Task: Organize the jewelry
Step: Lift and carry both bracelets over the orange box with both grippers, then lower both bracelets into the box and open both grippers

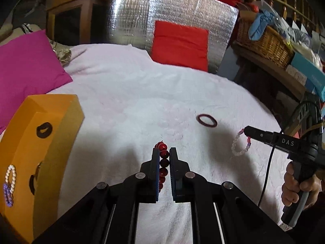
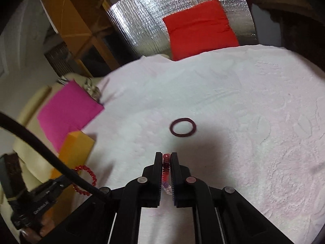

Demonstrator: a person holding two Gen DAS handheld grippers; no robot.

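Note:
My left gripper (image 1: 164, 152) is shut on a red bead bracelet (image 1: 163, 163), held above the white bedspread; the bracelet also shows in the right wrist view (image 2: 86, 180). My right gripper (image 2: 167, 156) is shut on a clear and pink bead bracelet (image 2: 166, 170), which also hangs from it in the left wrist view (image 1: 241, 142). A dark maroon ring bracelet (image 1: 207, 120) lies on the bedspread ahead of both grippers (image 2: 183, 130). An orange box (image 1: 40, 142) at the left carries a white pearl bracelet (image 1: 11, 175) and a purple bead bracelet (image 1: 8, 195).
The white bedspread (image 1: 132, 93) covers the work surface. A magenta cushion (image 1: 26, 65) lies at the left, a red cushion (image 1: 180, 44) leans on silver foil at the back. A wicker basket (image 1: 264, 42) and boxes stand on a shelf at the right.

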